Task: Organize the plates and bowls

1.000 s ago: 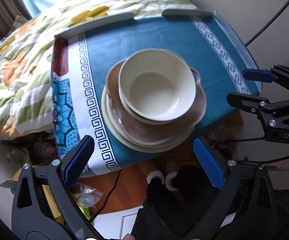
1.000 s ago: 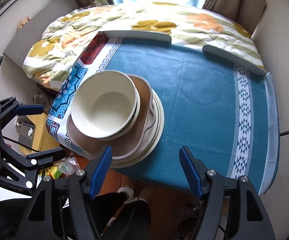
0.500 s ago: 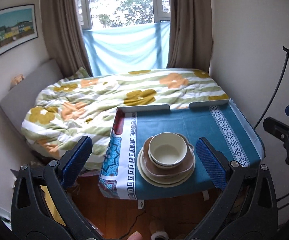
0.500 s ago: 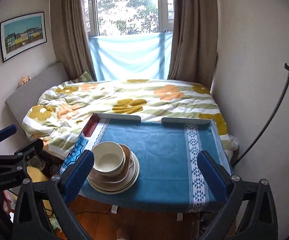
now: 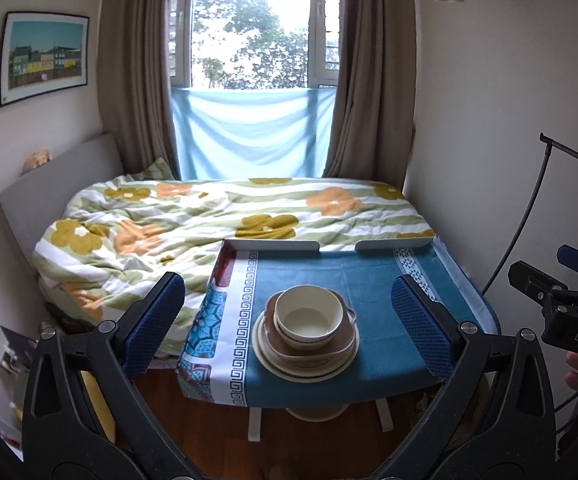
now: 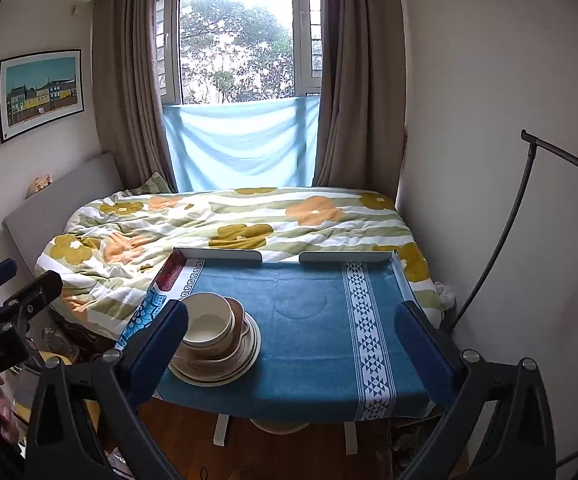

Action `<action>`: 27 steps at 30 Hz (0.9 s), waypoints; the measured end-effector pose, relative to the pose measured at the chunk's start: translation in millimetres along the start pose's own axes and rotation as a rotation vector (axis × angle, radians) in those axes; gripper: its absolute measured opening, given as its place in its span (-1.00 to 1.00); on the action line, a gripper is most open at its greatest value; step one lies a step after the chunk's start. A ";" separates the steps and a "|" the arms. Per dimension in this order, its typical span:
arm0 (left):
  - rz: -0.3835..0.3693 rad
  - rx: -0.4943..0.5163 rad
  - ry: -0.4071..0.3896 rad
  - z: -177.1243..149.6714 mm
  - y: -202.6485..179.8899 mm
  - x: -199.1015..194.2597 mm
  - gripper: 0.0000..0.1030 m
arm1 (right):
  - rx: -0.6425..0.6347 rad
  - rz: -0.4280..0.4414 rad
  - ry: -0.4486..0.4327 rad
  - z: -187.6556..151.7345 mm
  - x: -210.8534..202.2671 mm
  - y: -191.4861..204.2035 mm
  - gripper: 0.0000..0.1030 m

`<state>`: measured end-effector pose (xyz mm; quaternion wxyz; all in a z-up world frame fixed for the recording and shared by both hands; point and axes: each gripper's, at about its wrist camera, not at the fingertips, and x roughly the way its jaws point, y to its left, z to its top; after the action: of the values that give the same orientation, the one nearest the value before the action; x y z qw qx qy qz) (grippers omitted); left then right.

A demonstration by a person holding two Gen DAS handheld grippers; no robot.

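Note:
A cream bowl (image 5: 307, 316) (image 6: 209, 324) sits nested in a brown handled dish (image 5: 325, 354) (image 6: 240, 316). Both rest on a cream plate (image 5: 301, 370) (image 6: 217, 374), a single stack near the front left of the blue-clothed table (image 5: 369, 280) (image 6: 313, 344). My left gripper (image 5: 286, 288) is open and holds nothing, well back from the table with the stack framed between its blue pads. My right gripper (image 6: 291, 312) is also open wide and empty, held back, the stack by its left finger (image 6: 161, 340). Each gripper shows at the edge of the other's view.
The table has a raised white rim (image 5: 273, 245) at its far side. Behind it lies a bed with a floral duvet (image 5: 193, 220), below a curtained window (image 5: 257, 36). A curved black pole (image 6: 529, 200) stands at the right wall. Wooden floor (image 5: 309, 448) lies under the table.
Both grippers have drawn back and up from just above the stack, tilting from a downward look to a view of the whole room. The right gripper's jaws have spread wider.

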<state>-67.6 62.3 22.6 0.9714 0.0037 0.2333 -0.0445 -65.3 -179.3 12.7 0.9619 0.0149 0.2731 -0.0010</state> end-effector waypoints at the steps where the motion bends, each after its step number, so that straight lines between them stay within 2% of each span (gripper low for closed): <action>1: 0.003 0.000 -0.005 0.3 -0.8 -2.6 0.99 | 0.001 -0.001 -0.004 0.5 -1.3 0.3 0.99; 9: 0.009 0.021 -0.054 3.0 -4.4 -16.0 0.99 | 0.002 -0.011 -0.030 0.9 -9.9 1.4 0.99; 27: 0.029 0.028 -0.069 8.5 -0.4 -23.8 0.99 | 0.001 -0.013 -0.049 3.9 -12.0 7.7 0.99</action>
<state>-84.8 63.7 41.0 0.9793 0.0193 0.1987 -0.0339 -73.3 -171.8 22.5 0.9683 0.0136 0.2493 -0.0080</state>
